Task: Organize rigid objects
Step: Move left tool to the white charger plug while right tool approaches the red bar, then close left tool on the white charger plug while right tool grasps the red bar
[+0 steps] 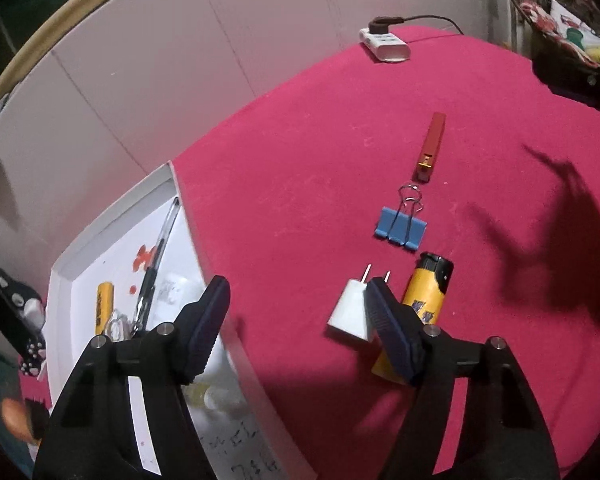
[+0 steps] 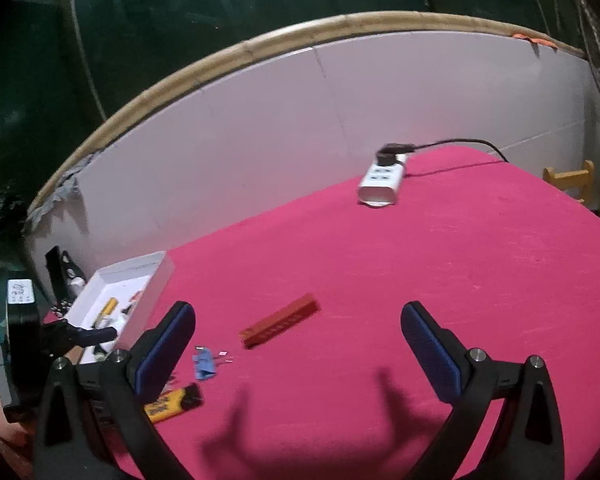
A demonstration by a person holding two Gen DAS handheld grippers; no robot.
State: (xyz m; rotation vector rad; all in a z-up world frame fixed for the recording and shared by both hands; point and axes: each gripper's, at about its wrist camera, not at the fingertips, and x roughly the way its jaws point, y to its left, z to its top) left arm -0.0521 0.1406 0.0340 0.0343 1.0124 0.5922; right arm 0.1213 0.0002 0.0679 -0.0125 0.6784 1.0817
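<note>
With a pen point(image 1: 156, 264) and battery point(image 1: 104, 306) boxed point(image 1: 60, 280), both grippers point(image 1: 296, 320) point(image 2: 298, 344) gape empty over the charger plug point(image 1: 350, 308), lighter point(image 1: 424, 292), binder clip point(image 1: 400, 226) and red bar point(image 1: 430, 148)

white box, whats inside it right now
Inside the shallow white cardboard box: a clear ballpoint pen, a yellow cylindrical battery and red stains. The left gripper hides its near end.

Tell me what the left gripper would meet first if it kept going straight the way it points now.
Probably the bare pink cloth beside the white box's wall. The open left gripper has nothing between its fingers; the white plug adapter sits just inside the right-hand finger. Depth is hard to judge.
</note>
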